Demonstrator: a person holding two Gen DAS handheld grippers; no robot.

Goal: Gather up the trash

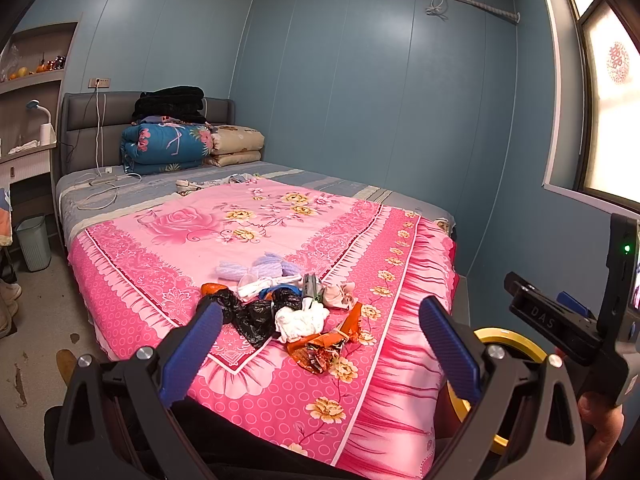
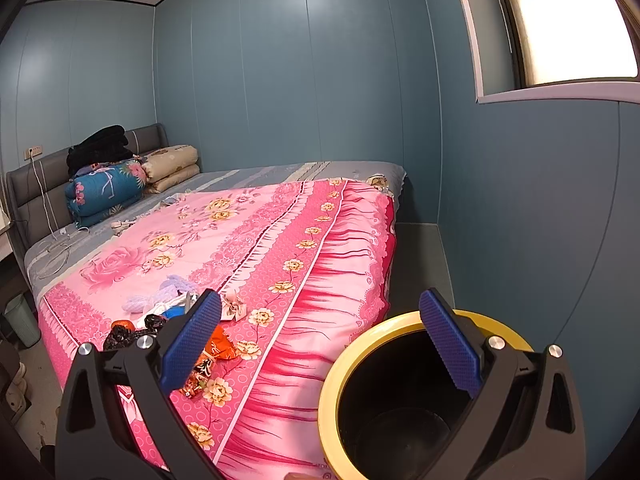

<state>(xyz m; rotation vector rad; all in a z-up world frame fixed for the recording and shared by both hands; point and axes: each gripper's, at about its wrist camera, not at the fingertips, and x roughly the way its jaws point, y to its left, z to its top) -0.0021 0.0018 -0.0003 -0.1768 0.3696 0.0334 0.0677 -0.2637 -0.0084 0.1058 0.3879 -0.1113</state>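
The left gripper [image 1: 320, 344] is hovering with its blue fingers spread wide and empty, facing the heap of trash [image 1: 288, 312] lying at the near end of the pink floral bedspread [image 1: 240, 224]. The heap is mixing a crumpled black plastic bag [image 1: 250, 316], a wad of white tissue [image 1: 300, 320], an orange snack wrapper [image 1: 324, 346] and some pale scraps, bunched together, which is likely making them easy to pick one at a time. The right gripper [image 2: 320, 344] is likewise standing spread and holding nothing, poised over the near right corner of the bed above a yellow-rimmed black bin [image 2: 400, 400], which is sitting just beside the mattress edge, probably so each piece can be dropped in with a short move. The bin's inside is looking dark; whether it holds anything I cannot tell.
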